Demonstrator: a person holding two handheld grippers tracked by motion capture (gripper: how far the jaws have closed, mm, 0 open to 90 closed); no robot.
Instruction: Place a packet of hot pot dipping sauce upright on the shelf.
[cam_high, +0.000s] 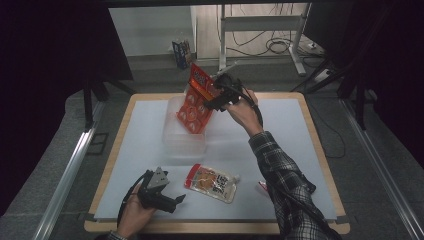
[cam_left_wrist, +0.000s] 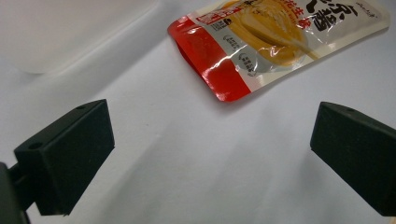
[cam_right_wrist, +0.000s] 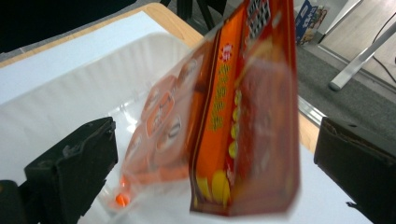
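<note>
Left tongs (cam_left_wrist: 210, 154) wide near sauce pouch (cam_left_wrist: 275, 42); right tongs (cam_right_wrist: 210, 163) wide around orange packet (cam_right_wrist: 243, 121).

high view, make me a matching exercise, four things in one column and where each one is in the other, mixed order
Things:
1. orange snack bag
2. clear plastic bin
3. red and yellow pouch
4. left tongs

Places:
A. lying flat on the white mat near the front edge
B. low over the front left of the mat, jaws wide apart with nothing between them
C. upright over the bin, between the open jaws of the right tongs
D. on the mat at mid table, under the orange bag

Pairs: 1-C, 2-D, 3-A, 4-B
</note>
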